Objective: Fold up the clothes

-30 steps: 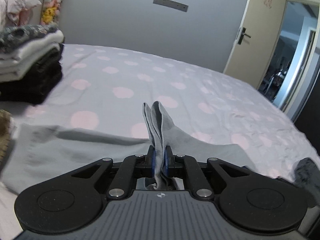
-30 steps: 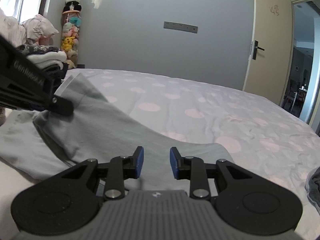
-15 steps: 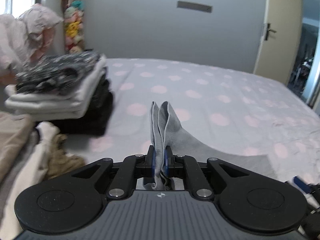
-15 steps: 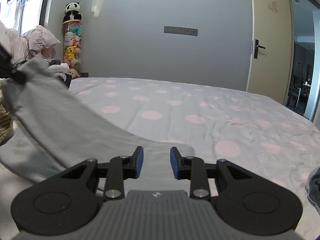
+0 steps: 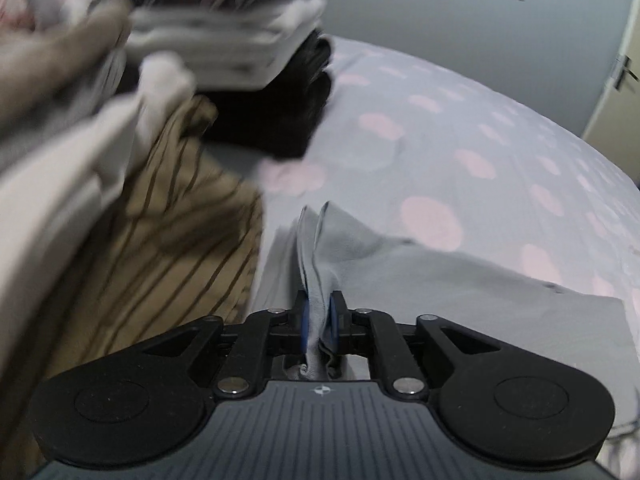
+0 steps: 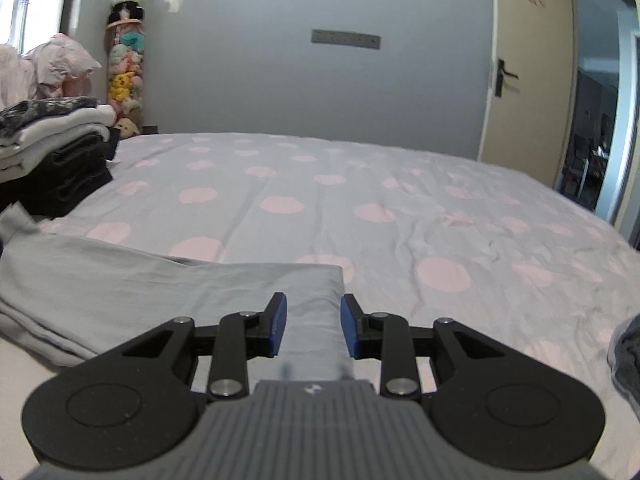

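A light grey garment (image 6: 168, 284) lies partly folded on the polka-dot bed (image 6: 360, 200). My left gripper (image 5: 319, 320) is shut on a bunched edge of this grey garment (image 5: 420, 276) and holds it low at the garment's left end, next to a tan striped cloth (image 5: 168, 240). My right gripper (image 6: 312, 322) is open, its blue pads on either side of the garment's folded right end, low over it. Whether the pads touch the cloth I cannot tell.
A stack of folded clothes (image 6: 52, 148), white on black, stands at the left of the bed and also shows blurred in the left wrist view (image 5: 248, 52). A dark garment (image 6: 626, 356) lies at the right edge. A door (image 6: 524, 80) stands open at the back right.
My left gripper has swung left and down with the grey garment, toward the striped cloth and the stack. The raised cloth has dropped flat. My right gripper stays open and has moved slightly forward.
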Demonstrator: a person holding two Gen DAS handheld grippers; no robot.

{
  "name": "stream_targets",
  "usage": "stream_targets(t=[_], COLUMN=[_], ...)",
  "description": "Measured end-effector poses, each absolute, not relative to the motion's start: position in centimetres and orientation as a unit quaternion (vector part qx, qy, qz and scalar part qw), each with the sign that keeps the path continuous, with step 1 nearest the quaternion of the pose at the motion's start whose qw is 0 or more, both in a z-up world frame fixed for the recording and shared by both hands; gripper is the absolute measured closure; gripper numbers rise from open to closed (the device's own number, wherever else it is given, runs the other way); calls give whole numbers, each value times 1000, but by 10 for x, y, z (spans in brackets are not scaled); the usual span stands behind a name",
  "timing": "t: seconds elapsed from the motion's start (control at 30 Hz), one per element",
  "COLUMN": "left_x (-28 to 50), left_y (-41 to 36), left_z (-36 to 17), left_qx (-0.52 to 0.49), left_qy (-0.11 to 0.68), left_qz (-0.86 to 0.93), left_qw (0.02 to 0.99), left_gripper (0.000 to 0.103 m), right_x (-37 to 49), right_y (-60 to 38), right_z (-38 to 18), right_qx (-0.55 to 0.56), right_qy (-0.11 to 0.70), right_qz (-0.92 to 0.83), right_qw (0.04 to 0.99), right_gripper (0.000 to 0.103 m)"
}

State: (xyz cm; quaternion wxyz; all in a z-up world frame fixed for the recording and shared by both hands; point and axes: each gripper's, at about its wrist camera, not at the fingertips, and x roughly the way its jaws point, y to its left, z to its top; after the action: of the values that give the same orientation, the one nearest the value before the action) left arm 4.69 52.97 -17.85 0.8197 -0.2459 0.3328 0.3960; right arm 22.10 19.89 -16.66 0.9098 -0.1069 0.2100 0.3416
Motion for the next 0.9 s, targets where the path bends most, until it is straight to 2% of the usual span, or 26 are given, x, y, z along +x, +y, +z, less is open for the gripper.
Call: stream_targets(t=[0.07, 0.1, 0.3, 0.53, 0.67, 0.9], left_x=[42, 39, 23, 50, 60, 60], left_y=[531, 530, 509, 484, 481, 479], left_z=[-184, -183, -162, -170, -188, -190], left_qx=[-247, -247, -250, -199, -164, -145], left_qy=[327, 321, 267, 325, 366, 374], left_qz=[412, 422, 454, 425, 430, 435], left_qw=[814, 811, 813, 821, 809, 806], left_gripper=[74, 72, 72, 72, 76, 79], right_x=[230, 235, 269, 296, 287, 270], right_y=[197, 196, 182, 158, 165, 180], right_z=[-169, -169, -175, -186, -192, -203], right_qx=[-96, -91, -32, 86, 45, -46], right_qy=[227, 234, 295, 390, 389, 380], right_qz=[332, 327, 292, 310, 318, 321], right_qw=[911, 911, 909, 863, 864, 866], right_gripper=[70, 70, 70, 70, 70, 72])
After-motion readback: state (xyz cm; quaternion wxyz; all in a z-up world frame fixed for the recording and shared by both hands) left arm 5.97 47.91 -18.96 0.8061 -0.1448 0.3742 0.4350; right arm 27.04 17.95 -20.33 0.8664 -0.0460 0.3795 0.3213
